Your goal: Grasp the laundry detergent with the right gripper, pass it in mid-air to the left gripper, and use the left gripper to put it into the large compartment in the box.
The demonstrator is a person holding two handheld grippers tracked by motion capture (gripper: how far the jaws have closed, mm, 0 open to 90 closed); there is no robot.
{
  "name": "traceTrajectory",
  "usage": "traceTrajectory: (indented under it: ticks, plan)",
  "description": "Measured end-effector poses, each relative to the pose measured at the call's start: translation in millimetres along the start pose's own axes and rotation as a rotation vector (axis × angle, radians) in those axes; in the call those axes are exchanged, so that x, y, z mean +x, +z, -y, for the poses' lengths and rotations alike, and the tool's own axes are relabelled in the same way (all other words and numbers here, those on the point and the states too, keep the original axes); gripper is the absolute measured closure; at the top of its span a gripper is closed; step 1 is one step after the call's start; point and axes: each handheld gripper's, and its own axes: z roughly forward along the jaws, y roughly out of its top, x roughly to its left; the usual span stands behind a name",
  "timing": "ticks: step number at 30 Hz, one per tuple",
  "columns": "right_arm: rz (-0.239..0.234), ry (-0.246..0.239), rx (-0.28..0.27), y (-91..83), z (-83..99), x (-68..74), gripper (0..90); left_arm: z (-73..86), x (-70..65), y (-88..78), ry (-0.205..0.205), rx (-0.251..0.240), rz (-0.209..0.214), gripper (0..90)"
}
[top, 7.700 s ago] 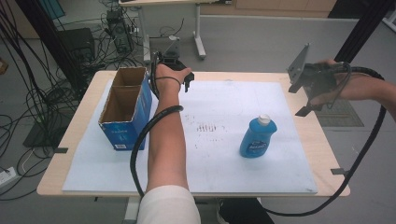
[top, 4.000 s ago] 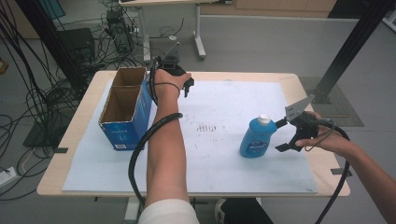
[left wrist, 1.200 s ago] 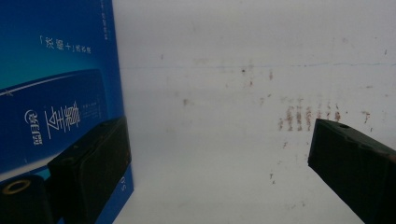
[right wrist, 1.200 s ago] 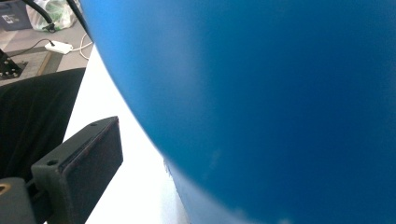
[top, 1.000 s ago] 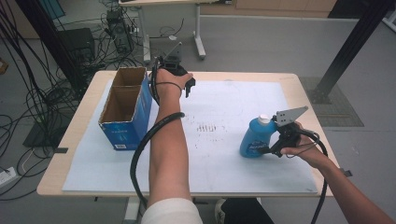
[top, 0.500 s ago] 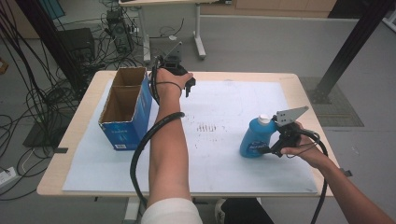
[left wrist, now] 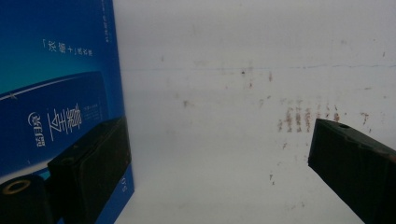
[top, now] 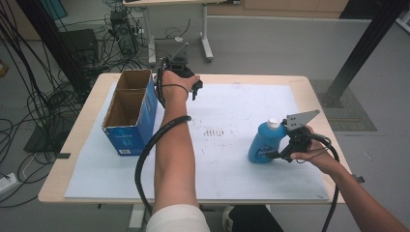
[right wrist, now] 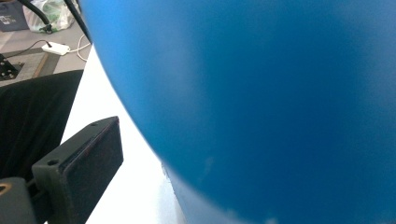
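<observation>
A blue bottle with a white cap stands upright on the right of the white mat. My right gripper is level with the bottle's lower body and open, its jaws reaching around it from the right. In the right gripper view the bottle is very close, and a narrow gap separates it from the one black finger that shows. My left gripper hovers open over the far edge of the mat, beside an open blue cardboard box. The left gripper has its jaws wide apart with nothing between them.
The box stands close by the left jaw. The wooden table borders the mat. Cables and equipment lie on the floor beyond the table. The mat carries faint stains in the middle.
The right gripper came down from high off the table's right to the bottle. Over the last second it has barely moved. The left arm has stayed put.
</observation>
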Motion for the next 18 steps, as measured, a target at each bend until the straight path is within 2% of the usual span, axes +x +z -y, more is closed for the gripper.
traceTrajectory:
  ticks: [18]
  plan:
    - [0.004,-0.004,0.002,1.2,-0.5,0.1,1.8,0.5,-0.1,-0.1,-0.003,-0.004,0.002,6.3]
